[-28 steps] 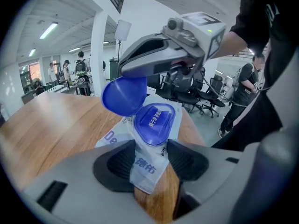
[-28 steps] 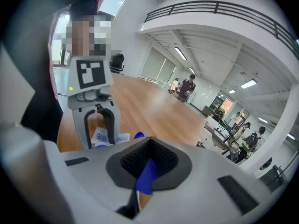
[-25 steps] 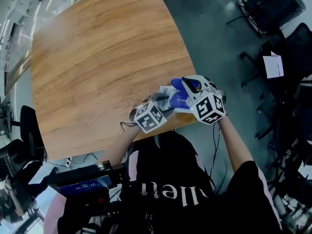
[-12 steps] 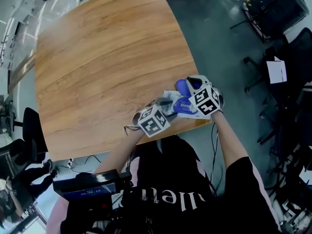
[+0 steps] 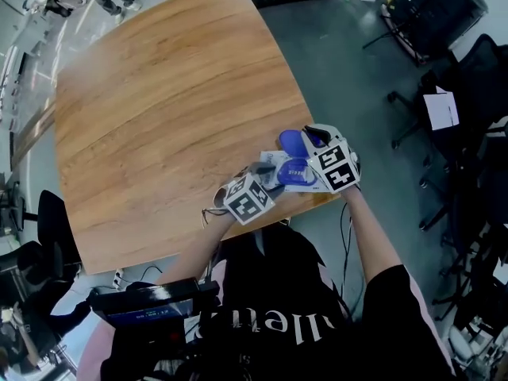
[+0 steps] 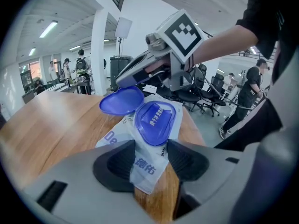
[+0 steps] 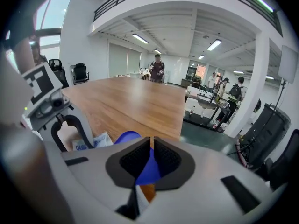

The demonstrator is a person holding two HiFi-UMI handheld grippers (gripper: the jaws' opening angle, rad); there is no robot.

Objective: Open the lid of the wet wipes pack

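Pinching: right gripper (image 7: pixel 152 143), jaws almost together on the rim of the blue lid (image 6: pixel 122 100), which is swung back off its oval base (image 6: pixel 155 121).
Left gripper (image 6: pixel 150 147): jaws wide apart, pads pressing on both sides of the near end of the wet wipes pack (image 6: pixel 145 168).
Pack's place: flat on the wooden table (image 5: pixel 175 94), near the edge closest to the person, between both grippers.

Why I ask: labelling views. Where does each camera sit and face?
Head view: on head, down at table, pack; shows arms, left claw, right claw.
Left gripper view: on left claw, along jaws gripping pack; shows right claw, arm.
Right gripper view: on right claw, across table, jaws pinching lid; shows left claw.
All share the lid.
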